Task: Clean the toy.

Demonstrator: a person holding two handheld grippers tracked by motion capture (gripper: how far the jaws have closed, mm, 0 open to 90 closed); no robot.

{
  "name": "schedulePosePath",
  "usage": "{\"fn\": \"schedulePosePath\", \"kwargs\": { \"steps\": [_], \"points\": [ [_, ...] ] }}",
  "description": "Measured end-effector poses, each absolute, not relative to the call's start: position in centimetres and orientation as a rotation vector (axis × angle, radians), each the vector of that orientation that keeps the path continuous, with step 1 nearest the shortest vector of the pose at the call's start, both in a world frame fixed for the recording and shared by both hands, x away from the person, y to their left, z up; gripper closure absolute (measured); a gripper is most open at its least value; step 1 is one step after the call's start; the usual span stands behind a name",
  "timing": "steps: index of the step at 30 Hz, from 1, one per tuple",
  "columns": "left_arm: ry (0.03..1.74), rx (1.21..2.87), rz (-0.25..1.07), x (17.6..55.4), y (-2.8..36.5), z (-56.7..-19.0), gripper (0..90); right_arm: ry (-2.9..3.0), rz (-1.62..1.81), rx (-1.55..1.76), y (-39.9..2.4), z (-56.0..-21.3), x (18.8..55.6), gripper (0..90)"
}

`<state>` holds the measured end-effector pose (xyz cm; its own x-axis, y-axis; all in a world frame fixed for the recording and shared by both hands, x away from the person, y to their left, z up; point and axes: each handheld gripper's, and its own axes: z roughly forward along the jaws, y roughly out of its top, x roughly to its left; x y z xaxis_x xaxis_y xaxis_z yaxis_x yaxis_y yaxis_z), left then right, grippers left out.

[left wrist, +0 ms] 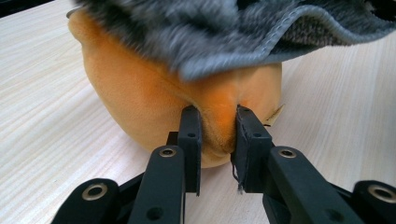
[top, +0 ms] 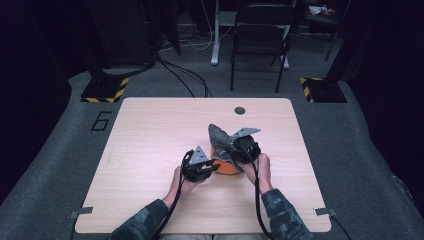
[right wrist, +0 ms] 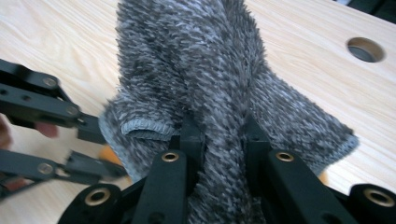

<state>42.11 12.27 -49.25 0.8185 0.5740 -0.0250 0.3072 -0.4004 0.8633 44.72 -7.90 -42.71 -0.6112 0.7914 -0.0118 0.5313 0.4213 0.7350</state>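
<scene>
An orange plush ball (left wrist: 140,93) rests on the light wooden table (top: 150,135), near its middle front. My left gripper (left wrist: 217,140) is shut on a pinched fold of the orange plush (top: 226,168), coming at it from the left. A fuzzy grey cloth (right wrist: 205,79) is draped over the top of the plush and lifted up behind it (top: 220,136). My right gripper (right wrist: 219,135) is shut on a bunch of that grey cloth, holding it above the plush. The left gripper's jaws (right wrist: 88,149) show at the left in the right gripper view.
A round hole (top: 239,110) sits in the table near its far edge. A black folding chair (top: 260,35) and cables stand on the floor beyond the table. Bare tabletop lies to the left and right of the hands.
</scene>
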Motion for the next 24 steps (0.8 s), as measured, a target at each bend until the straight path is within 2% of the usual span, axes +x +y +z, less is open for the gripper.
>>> {"fn": "schedulePosePath", "kwargs": {
  "steps": [17,24],
  "points": [
    [0.668,2.008,0.325,42.5,12.8,-49.6,74.9,2.269,0.946,1.361,-13.7,-44.8,46.9,75.8],
    [0.663,2.013,0.323,42.6,12.8,-49.5,74.9,2.262,0.913,1.435,-14.7,-46.1,47.3,75.9]
  ]
}}
